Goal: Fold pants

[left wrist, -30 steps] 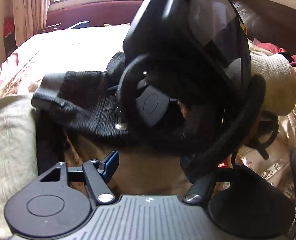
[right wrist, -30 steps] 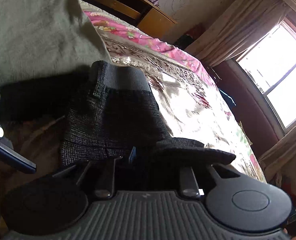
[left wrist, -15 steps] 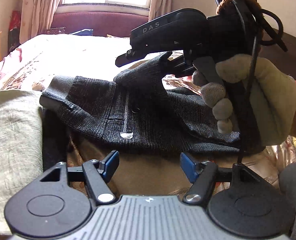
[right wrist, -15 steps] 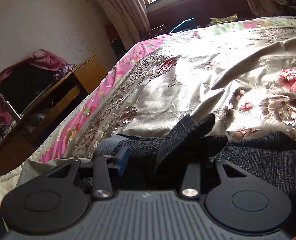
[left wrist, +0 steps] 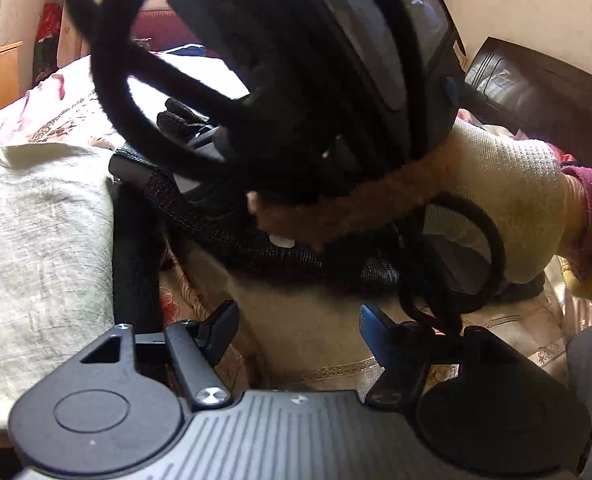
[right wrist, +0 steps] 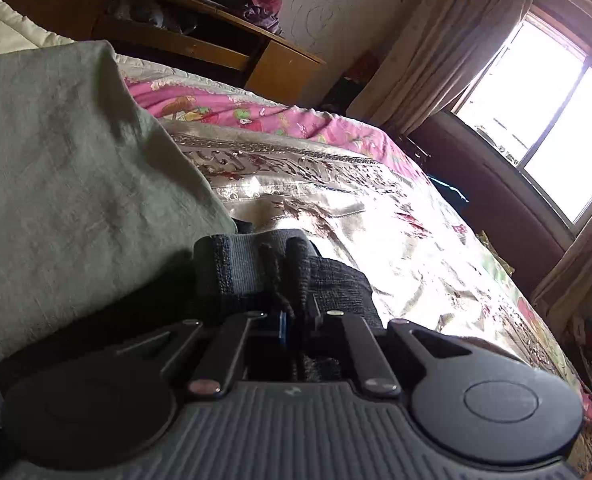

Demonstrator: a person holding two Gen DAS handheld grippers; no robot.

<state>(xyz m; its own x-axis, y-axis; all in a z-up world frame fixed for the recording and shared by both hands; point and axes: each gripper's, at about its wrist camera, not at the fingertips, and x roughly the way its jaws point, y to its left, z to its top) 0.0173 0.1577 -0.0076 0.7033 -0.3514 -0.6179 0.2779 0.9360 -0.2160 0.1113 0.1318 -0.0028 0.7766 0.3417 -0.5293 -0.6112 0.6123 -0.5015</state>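
The dark grey knit pants (left wrist: 232, 236) lie bunched on the floral bedspread. In the right wrist view their ribbed waistband (right wrist: 252, 268) and drawstring sit just ahead of my right gripper (right wrist: 296, 326), whose jaws are shut on the pants fabric. In the left wrist view my left gripper (left wrist: 298, 330) is open and empty, low over the bedspread in front of the pants. The right gripper's black body and the gloved hand (left wrist: 508, 192) holding it fill the upper part of that view and hide most of the pants.
A pale green blanket (right wrist: 56, 168) lies heaped to the left of the pants, also in the left wrist view (left wrist: 36, 248). The shiny floral bedspread (right wrist: 376, 216) stretches toward the window. A wooden desk (right wrist: 224, 52) stands beyond the bed edge.
The right gripper has swung back close in front of the left camera, still holding the pants fabric, and its view has tilted toward the blanket. The left gripper stays open.
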